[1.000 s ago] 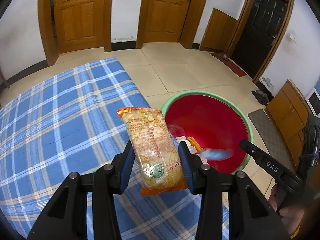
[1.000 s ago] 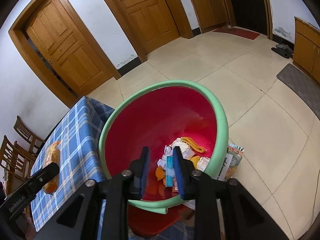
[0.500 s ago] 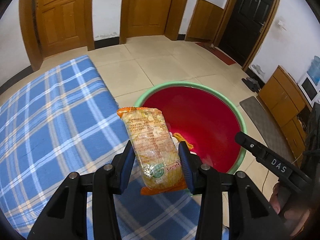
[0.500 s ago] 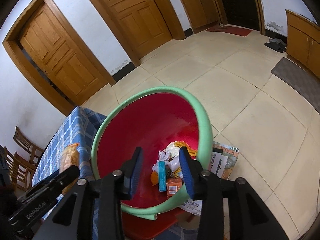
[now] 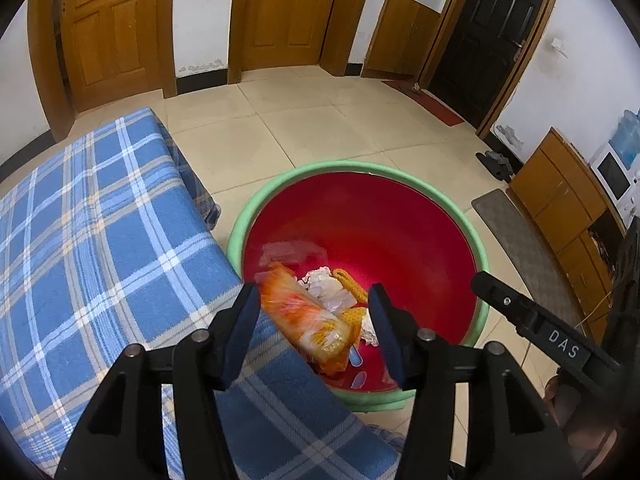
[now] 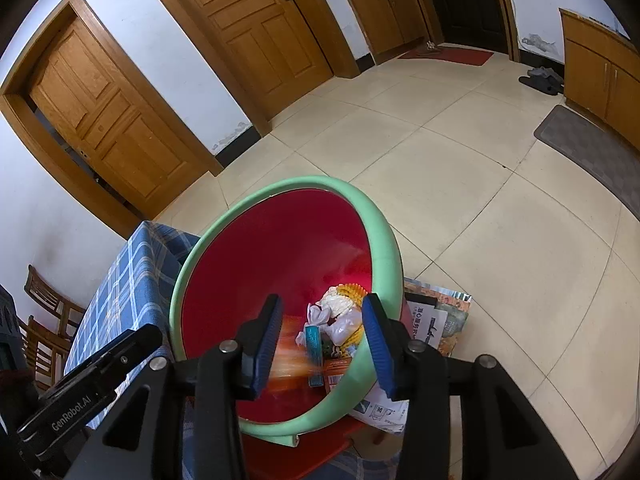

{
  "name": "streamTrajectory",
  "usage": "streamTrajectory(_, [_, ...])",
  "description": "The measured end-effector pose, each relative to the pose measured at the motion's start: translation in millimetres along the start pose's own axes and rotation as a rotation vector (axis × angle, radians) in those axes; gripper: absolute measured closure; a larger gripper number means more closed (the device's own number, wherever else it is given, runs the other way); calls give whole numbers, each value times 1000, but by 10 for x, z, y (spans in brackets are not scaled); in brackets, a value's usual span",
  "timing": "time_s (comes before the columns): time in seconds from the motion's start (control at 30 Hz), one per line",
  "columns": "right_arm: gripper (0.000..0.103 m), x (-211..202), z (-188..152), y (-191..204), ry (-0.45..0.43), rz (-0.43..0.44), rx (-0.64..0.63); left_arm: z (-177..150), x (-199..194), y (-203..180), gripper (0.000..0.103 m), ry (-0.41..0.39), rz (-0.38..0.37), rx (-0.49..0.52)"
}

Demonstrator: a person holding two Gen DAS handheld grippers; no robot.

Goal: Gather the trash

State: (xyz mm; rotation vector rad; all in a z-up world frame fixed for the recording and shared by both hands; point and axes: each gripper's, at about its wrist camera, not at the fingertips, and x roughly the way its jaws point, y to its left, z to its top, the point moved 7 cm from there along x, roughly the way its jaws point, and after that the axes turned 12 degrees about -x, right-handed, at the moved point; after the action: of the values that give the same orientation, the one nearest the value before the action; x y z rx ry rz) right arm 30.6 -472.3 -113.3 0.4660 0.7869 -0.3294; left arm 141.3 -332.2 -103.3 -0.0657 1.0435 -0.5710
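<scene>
Snack packet released over the basin

Basin (image 5: 478, 248), red inside with a green rim, sits at the 3 o'clock edge of the blue plaid table (image 5: 100, 240) and now fills the left wrist view; a second ago it lay farther off. Left gripper (image 5: 314, 330), then clamped on the orange snack packet (image 5: 308, 320), now stands apart, and the packet blurs between the fingers, tipping toward the wrappers already inside. Right gripper (image 6: 324, 344), jaws apart and empty, hovers at the basin's 5 o'clock rim. One more piece looks collected.

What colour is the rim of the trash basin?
Light green around a red inside, clearest in the left wrist view: basin.
</scene>
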Motion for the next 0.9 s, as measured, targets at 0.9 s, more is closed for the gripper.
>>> streamTrajectory(0.9, [36,-293,-86,882,-17,95,-193,-162,-709,896,39,-92,135,-195])
